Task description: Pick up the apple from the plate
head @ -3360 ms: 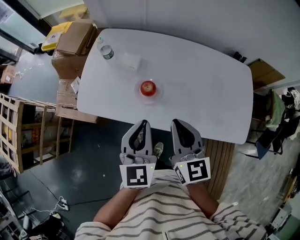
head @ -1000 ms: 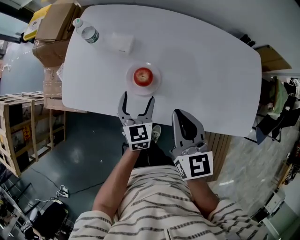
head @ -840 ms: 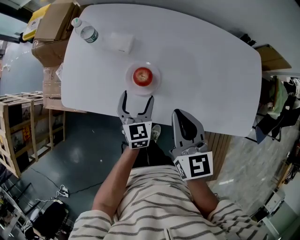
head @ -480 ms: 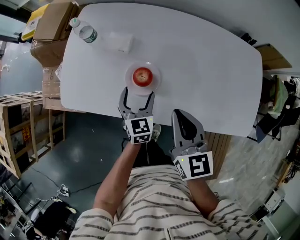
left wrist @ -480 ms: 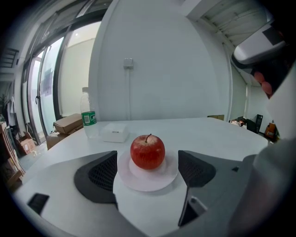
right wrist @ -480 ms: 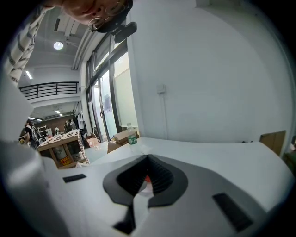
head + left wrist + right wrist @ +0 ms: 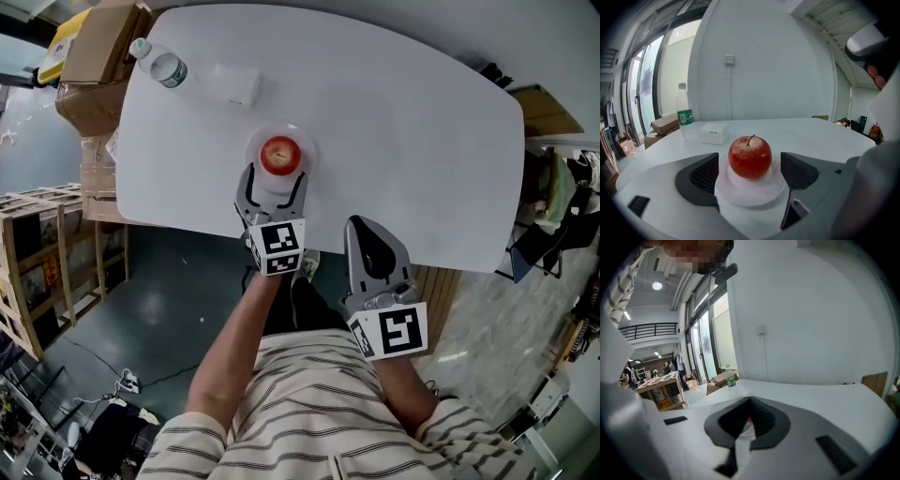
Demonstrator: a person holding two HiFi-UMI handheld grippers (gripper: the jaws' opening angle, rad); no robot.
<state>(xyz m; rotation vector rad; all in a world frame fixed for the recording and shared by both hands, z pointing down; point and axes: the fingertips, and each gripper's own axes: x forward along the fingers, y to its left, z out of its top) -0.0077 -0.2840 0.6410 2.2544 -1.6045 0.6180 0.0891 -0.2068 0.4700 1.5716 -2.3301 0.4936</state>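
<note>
Item under inspection: apple (image 7: 750, 157), red, stem up. Sits upright at the middle of a small white plate (image 7: 740, 200), untouched and not yet lifted.

Position relative to the left gripper (image 7: 273, 187): straight ahead on the centre line, just beyond the fingertips. Jaws spread wide, wider than the fruit, one to each side of the plate's near edge, nothing grasped. No contact visible between pads and apple. Appears low enough to meet the fruit about its middle, though clearance over the plate rim cannot be confirmed.

Shape: near round, only axis the vertical stem line, so no preferred side for a pinch. Judged requirement for the coming move: short straight advance until the pads flank the widest part, then closure. Risk judged: pads nudging the plate rim and sliding plate and fruit away together.

Right gripper (image 7: 373, 258): clenched on nothing, held back over the near table edge, well apart from the apple and off to its right. Clearly the farther of the two; left side better placed.

Further out, beyond the apple from the left gripper: small white box (image 7: 712, 133) and water bottle (image 7: 685, 112), both left of the line of approach, on the same white table (image 7: 403, 122).
</note>
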